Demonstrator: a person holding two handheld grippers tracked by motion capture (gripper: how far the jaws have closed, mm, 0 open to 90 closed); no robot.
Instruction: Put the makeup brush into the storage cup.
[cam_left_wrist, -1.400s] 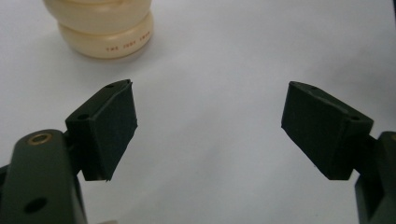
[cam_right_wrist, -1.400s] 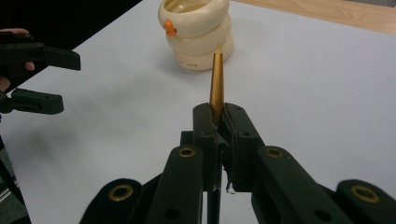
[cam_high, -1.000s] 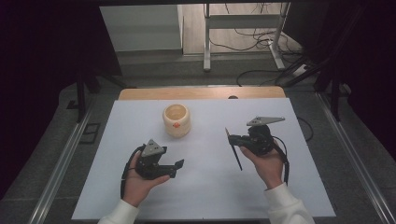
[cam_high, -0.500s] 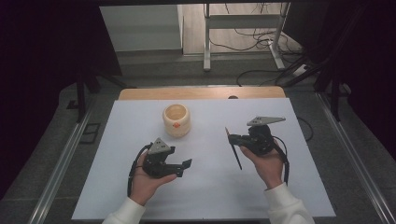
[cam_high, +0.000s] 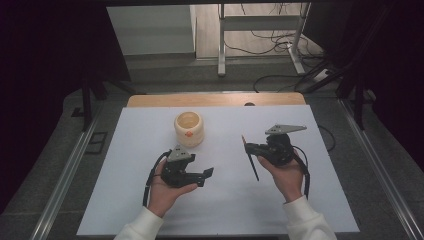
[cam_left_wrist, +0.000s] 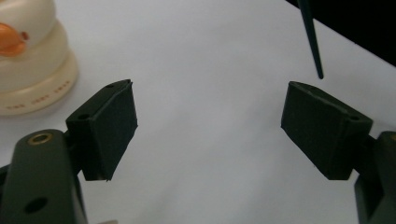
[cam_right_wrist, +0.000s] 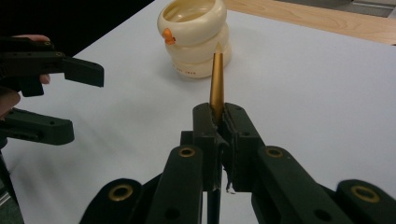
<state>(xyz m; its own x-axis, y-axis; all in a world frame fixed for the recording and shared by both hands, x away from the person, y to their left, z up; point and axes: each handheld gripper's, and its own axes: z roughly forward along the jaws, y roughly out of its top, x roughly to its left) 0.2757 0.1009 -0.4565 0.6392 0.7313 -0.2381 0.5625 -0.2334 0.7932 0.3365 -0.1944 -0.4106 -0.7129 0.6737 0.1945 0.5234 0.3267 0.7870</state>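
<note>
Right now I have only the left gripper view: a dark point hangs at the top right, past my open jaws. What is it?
Observer: The lower end of a stick, clamped in the right gripper.
Operator: And its other end?
Observer: Gold, tapering to a point; in the right gripper view it aims toward the pot.
Operator: I see just the pot's side. Is its top open?
Observer: Yes, the high view shows a round mouth facing up.

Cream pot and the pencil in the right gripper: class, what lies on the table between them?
Nothing: in the high view, bare white table separates the cream pot from the pencil that the right gripper clamps.
</note>
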